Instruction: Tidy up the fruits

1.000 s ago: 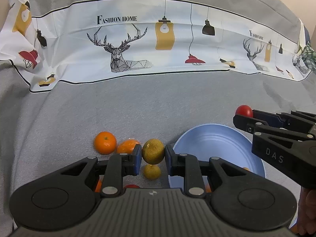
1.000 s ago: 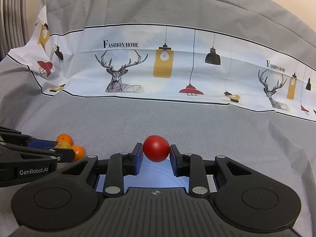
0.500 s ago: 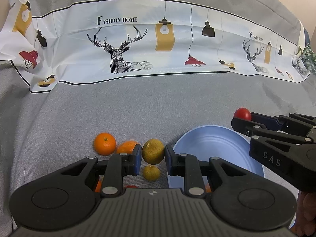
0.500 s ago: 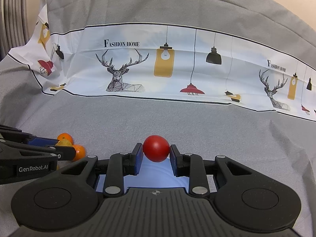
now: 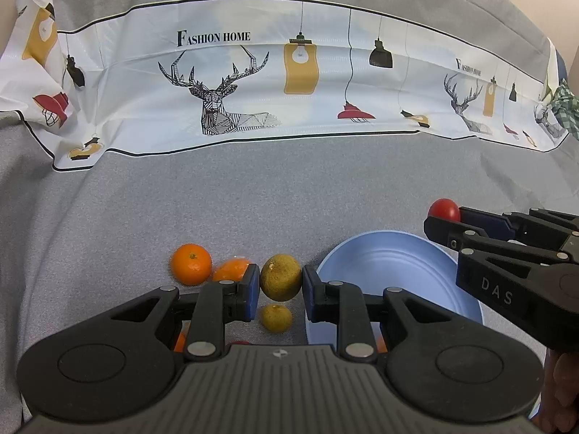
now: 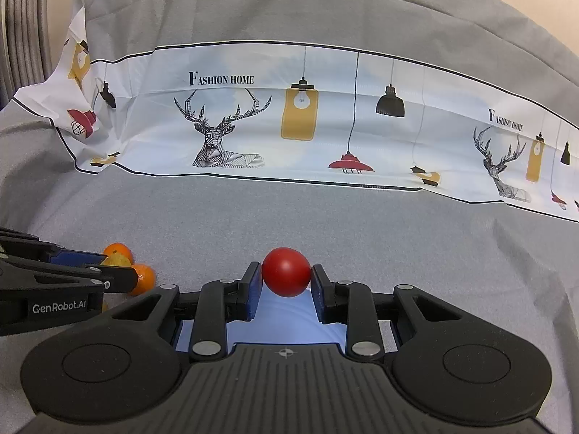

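Note:
My left gripper [image 5: 281,283] is shut on a yellow-green round fruit [image 5: 280,277], held above the grey cloth just left of the light blue plate [image 5: 394,267]. A smaller yellow fruit [image 5: 276,318] lies on the cloth under it. Two oranges [image 5: 191,264] [image 5: 231,269] sit to the left, the nearer one partly behind a finger. My right gripper [image 6: 286,278] is shut on a red tomato [image 6: 286,276], over the blue plate [image 6: 286,325]. In the left wrist view the right gripper [image 5: 443,217] reaches in from the right above the plate's far rim.
A printed white cloth [image 5: 289,83] with deer and lamps lies across the grey tablecloth behind the fruit. More orange and red fruit shows partly hidden under my left gripper body [image 5: 181,340]. A person's hand [image 5: 561,383] is at the lower right.
The right gripper with the tomato has shifted slightly lower and leftward in the left wrist view. The left gripper and its fruit have stayed in place.

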Available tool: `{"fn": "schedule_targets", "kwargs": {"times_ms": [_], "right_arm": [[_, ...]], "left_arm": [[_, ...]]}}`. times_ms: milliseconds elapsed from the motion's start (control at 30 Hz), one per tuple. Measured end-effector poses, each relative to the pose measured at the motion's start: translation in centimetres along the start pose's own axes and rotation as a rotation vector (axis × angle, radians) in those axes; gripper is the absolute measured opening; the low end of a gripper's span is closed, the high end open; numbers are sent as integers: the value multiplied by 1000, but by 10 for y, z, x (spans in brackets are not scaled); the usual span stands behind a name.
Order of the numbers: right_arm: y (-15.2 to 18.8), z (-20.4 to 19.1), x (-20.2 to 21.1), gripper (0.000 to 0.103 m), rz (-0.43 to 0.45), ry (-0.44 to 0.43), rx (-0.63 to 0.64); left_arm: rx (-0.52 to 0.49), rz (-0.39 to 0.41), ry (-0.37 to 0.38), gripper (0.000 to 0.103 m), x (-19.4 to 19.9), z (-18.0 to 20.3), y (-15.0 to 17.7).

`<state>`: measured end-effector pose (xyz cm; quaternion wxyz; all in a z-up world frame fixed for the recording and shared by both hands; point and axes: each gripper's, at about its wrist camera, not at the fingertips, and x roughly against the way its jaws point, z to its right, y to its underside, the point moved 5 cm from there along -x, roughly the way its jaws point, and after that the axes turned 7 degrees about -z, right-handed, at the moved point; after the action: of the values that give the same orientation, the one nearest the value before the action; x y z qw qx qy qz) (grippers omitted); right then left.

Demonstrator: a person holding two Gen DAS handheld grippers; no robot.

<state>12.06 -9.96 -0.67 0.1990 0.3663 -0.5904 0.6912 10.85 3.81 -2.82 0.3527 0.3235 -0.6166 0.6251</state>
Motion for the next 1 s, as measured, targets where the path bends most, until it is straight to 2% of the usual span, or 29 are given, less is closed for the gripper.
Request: {"fn": "schedule_targets", "kwargs": {"times_ms": [167,267,333,500,767,1000], "right_arm": [[-1,2,1,30,3,9,-6],[0,9,0,30,-5,54,-14],[1,24,-2,30,-26,91,-65],[8,54,-4,30,-62,108,-192],[16,43,-14,30,-118,51,-158],[18,38,-19,30,-146,53,-139]], "left_arm": [[-1,-3,0,27,0,2,0],[-4,-5,3,27,-1,3,0],[-1,-9,12,27,-2,4,0],[33,-40,64,27,-9,6,0],[-31,-75,111,27,-19,36,6],[-70,-95,121,27,-29,52,8]]}}
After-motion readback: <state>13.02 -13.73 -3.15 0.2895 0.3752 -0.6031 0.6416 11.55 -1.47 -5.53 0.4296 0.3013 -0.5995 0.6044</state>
